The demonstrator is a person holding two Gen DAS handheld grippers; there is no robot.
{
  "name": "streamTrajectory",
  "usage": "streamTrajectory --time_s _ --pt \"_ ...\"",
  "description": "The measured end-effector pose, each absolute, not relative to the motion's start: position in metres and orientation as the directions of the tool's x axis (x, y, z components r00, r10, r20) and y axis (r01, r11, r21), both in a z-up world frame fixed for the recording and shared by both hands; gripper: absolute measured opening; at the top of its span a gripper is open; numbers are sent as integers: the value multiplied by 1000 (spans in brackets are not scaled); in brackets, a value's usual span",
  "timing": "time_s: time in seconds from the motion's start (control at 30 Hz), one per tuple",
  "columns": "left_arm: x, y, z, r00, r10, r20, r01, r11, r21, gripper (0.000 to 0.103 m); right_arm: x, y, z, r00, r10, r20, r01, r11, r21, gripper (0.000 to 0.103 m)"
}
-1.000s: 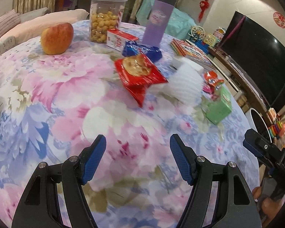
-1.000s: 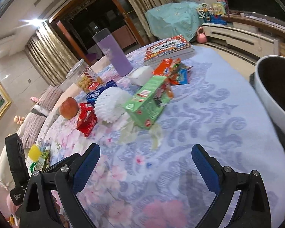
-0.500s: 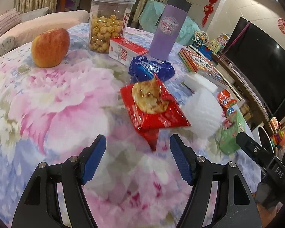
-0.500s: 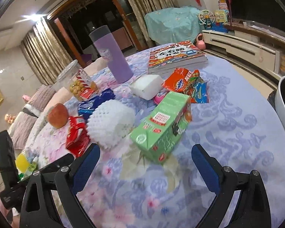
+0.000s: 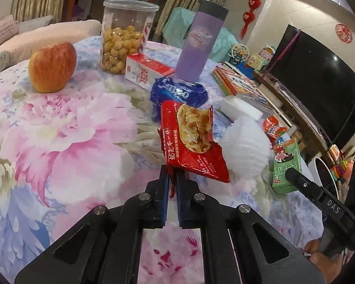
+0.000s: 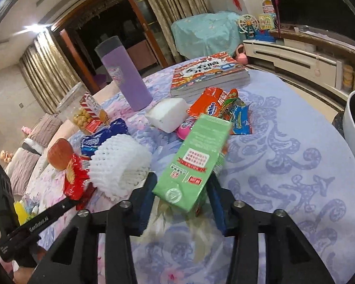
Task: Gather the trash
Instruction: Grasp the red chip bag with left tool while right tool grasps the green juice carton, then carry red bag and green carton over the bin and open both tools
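Both hand-held grippers, wide apart half a second ago, have now closed: the left hand-held gripper (image 5: 173,177) pinches the red wrapper's (image 5: 191,139) near edge, lifting it off the worktop (image 5: 59,142); the right hand-held gripper (image 6: 182,189) clamps the green carton (image 6: 196,161). White foam netting (image 6: 120,165) sits between them, a blue packet (image 5: 177,92) just behind the wrapper, an apple (image 5: 52,67) well left.

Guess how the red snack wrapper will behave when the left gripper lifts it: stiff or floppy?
Likely floppy: the red snack wrapper is thin crinkled film, pinched only at its near edge by the left gripper. Probably light. It is torn open with the snack showing, so tilting might spill it.
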State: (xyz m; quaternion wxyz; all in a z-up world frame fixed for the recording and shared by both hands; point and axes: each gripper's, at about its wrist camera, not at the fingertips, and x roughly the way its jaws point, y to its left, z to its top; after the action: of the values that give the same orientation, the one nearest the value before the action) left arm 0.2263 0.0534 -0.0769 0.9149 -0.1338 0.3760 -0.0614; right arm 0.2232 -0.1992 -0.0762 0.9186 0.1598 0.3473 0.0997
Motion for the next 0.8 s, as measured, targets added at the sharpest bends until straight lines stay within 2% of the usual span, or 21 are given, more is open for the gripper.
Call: streamTrajectory --time_s 0.4,0.63,0.73,0.8 --pt "170 35 -68 710 -265 -653 60 946 -319 3 173 -219 -58 717 356 -599 -176 925 338 35" --pt "155 5 -69 681 -304 -666 103 940 -324 3 157 -238 -64 698 331 -635 -169 938 304 35" --pt "151 -4 -67 677 -308 -668 119 942 -314 3 159 -241 -70 695 322 -643 -151 939 308 39" --pt "148 -7 -66 674 -310 -671 123 942 -312 3 164 -241 -73 695 314 -647 -142 942 305 46"
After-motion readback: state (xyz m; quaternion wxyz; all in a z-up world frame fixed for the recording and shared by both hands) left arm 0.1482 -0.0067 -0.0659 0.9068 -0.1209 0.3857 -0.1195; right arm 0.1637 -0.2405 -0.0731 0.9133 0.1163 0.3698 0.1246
